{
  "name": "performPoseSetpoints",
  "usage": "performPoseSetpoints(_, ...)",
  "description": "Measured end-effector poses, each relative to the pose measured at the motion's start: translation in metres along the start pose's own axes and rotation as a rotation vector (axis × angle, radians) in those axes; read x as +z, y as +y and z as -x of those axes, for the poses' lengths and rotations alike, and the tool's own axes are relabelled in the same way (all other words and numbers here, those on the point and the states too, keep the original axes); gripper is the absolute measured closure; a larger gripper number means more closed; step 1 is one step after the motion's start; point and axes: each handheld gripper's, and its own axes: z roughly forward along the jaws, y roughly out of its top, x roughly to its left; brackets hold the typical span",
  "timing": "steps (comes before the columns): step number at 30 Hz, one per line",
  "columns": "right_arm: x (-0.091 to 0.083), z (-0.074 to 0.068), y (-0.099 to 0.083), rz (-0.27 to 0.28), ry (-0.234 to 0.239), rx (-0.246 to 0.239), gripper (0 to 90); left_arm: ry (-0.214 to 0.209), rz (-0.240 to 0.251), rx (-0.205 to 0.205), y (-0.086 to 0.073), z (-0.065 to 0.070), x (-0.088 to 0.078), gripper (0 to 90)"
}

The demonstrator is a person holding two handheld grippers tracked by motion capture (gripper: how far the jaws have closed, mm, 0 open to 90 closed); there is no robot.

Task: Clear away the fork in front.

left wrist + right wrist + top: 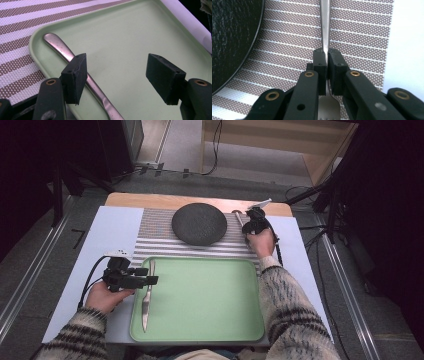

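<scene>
A dim room, cables on the floor, and one lit counter (305, 270) under a pale sheet with a striped mat (155, 235) across the far half. On the mat sits a dark round plate (199, 223); nearer the person lies a green tray (210, 295).

The right hand-held gripper (248, 222) is out on the mat just right of the plate, and its jaws are pressed together on the fork (325, 30). Look at the right gripper view: the pads pinch the narrow neck, the tines' base showing below them and the handle running away over the stripes. Grabbing the thin neck side-on makes sense, since a flat fork offers little else to bite on. I judge it is about to lift off the mat, likely bound for the tray.

The left hand-held gripper (148, 276) rests at the tray's left edge, jaws spread wide and holding nothing. The knife (147, 295) lies in the tray along that left side, its handle passing just under the left pad in the left gripper view. To my eye that knife is already parked where it belongs, out of the way, leaving the tray's middle free for the fork.
</scene>
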Motion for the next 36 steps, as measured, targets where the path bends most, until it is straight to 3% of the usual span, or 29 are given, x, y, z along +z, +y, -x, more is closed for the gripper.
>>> performPoseSetpoints(8, -0.012, 0.004, -0.001, 0.010, 0.033, -0.021, 83.3, 0.001, 0.000, -0.003, 0.000, 0.000, 0.000, 34.2)
performPoseSetpoints(20, -0.025, -0.002, -0.005, 0.014, 0.080, -0.081, 83.3, 0.001, 0.004, -0.007, 0.000, -0.001, 0.000, 34.2)
performPoseSetpoints(36, -0.051, -0.016, -0.018, 0.089, 0.179, -0.151, 83.3, 0.002, 0.011, -0.015, 0.001, -0.001, -0.001, 34.2)
